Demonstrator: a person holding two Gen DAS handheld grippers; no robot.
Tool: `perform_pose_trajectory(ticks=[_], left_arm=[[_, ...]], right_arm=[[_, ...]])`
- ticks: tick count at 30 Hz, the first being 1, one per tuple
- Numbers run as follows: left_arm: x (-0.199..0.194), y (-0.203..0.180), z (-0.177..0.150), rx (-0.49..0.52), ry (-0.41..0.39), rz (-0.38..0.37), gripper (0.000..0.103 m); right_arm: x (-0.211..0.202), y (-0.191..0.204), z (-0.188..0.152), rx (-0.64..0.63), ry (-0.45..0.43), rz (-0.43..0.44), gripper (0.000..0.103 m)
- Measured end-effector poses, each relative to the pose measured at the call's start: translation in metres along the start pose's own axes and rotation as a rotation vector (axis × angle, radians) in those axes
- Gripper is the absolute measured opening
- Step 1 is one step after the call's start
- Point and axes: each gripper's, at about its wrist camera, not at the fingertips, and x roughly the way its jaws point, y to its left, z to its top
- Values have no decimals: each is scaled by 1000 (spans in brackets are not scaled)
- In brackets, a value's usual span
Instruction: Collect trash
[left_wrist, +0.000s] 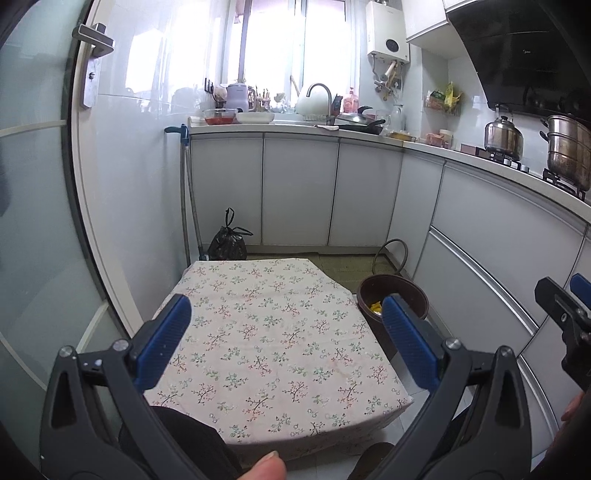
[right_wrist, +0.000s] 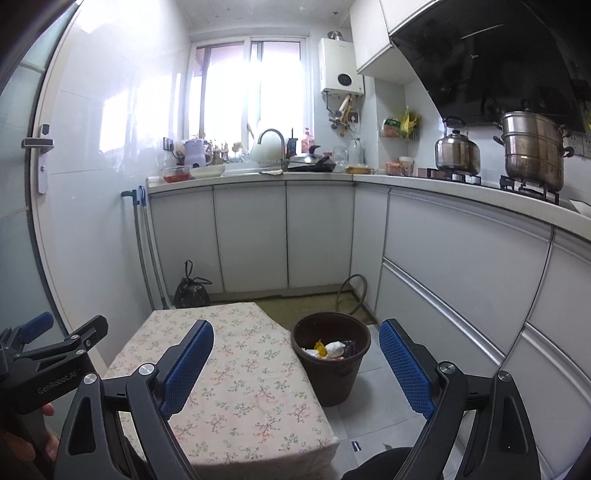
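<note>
A brown trash bucket (right_wrist: 330, 356) stands on the floor to the right of a low table with a floral cloth (right_wrist: 236, 387). Crumpled white, yellow and dark trash (right_wrist: 328, 349) lies inside the bucket. The bucket also shows in the left wrist view (left_wrist: 369, 295), with a yellow scrap inside. My left gripper (left_wrist: 288, 339) is open and empty above the table (left_wrist: 273, 343). My right gripper (right_wrist: 295, 365) is open and empty, held above the table's right edge and the bucket. The floral cloth bears nothing.
A tied black bag (right_wrist: 192, 290) sits on the floor by the far cabinets, next to mop handles (right_wrist: 147, 251). A hose loop (right_wrist: 352, 291) leans in the corner. White cabinets (right_wrist: 461, 266) run along the right. A small dark scrap (right_wrist: 356, 445) lies on the floor tiles.
</note>
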Motion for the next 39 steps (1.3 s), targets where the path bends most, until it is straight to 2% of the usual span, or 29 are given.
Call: perform_pose_trajectory(ticks=[13, 39], left_arm=[[-8, -5, 2, 4, -12, -40, 103], [-5, -4, 11, 4, -33, -34, 103]], right_arm=[[-12, -1, 4, 22, -38, 4, 93], [4, 14, 17, 1, -65, 37, 93]])
